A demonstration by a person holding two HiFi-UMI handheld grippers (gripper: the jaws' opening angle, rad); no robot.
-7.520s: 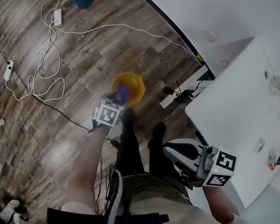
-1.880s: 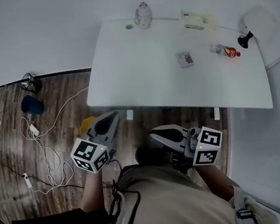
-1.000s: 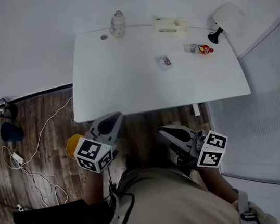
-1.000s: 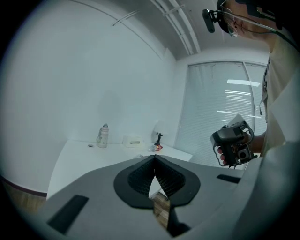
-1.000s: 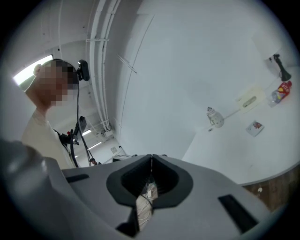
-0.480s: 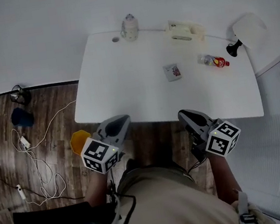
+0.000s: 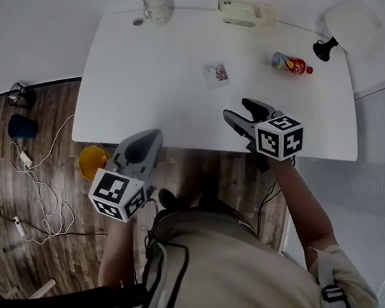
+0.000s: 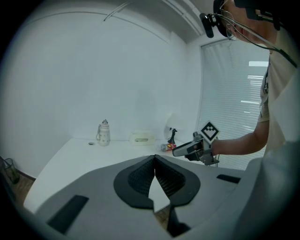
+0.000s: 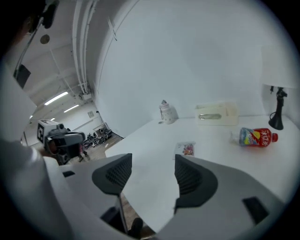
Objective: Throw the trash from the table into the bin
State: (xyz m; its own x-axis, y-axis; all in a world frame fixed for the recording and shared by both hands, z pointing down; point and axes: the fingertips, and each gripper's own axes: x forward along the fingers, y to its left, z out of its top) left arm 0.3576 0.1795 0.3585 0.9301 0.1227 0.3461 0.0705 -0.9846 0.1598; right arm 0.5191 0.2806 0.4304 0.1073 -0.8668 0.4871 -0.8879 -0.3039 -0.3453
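Note:
A small printed wrapper [image 7: 215, 74] lies mid-table on the white table [image 7: 149, 62]; in the right gripper view the wrapper [image 9: 187, 149] sits just beyond the jaws. A crushed red and yellow bottle [image 7: 289, 65] lies further right, near the lamp. The yellow bin [image 7: 93, 160] stands on the floor left of the table. My right gripper [image 7: 242, 111] hovers over the table's near edge, its jaws opening with nothing between them. My left gripper [image 7: 148, 136] is shut and empty at the near edge, beside the bin.
A white jar-like bottle [image 7: 156, 4] and a beige box [image 7: 242, 11] stand along the table's far edge. A black-stemmed desk lamp [image 7: 336, 29] is at the far right corner. White cables [image 7: 38, 188] and a blue object [image 7: 21, 126] lie on the wood floor.
My right gripper has swung forward and down over the table edge and gone from shut to open. The left gripper has moved forward toward the table, still shut.

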